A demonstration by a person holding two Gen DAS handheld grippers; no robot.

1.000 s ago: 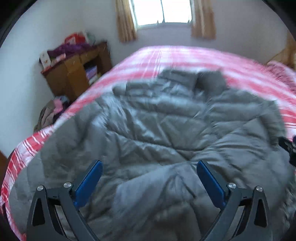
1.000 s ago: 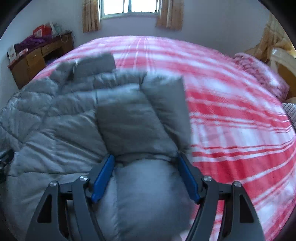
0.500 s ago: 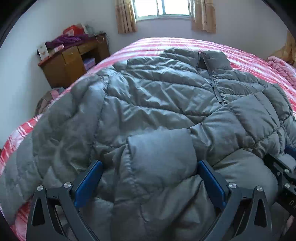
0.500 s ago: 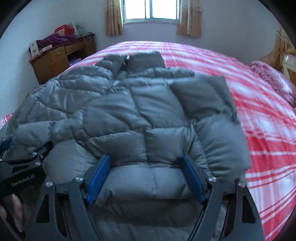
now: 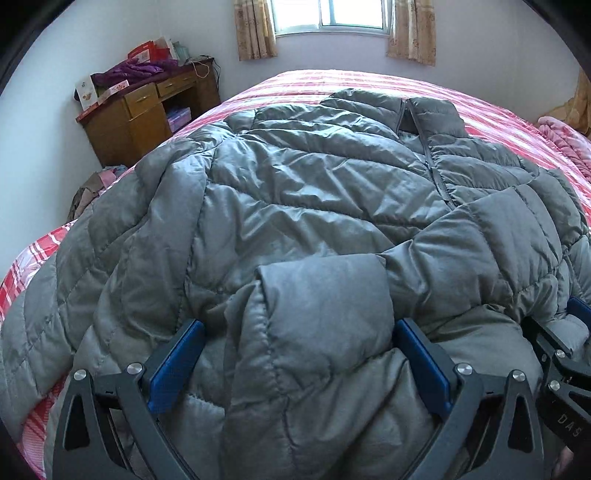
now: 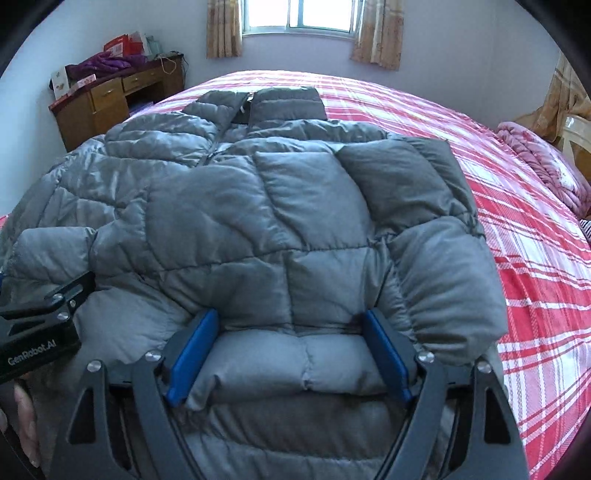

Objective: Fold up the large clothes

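The left wrist view shows one grey quilted puffer jacket (image 5: 314,192), glossy and puffy, spread front-up across one bed (image 5: 491,122) covered in a red-and-white plaid sheet. The left claw (image 5: 301,354) stands wide apart, its two blue pads flanking a rounded fold of sleeve without pinching it. One brown wooden table (image 5: 136,110) stands against the wall, piled with purple cloth.

The right wrist view shows the same jacket (image 6: 258,206) with one sleeve folded across its chest. The right claw (image 6: 291,354) is likewise spread wide, two blue pads either side of a plump hem panel, not clamped. Two patterned curtains (image 6: 376,33) frame one window.
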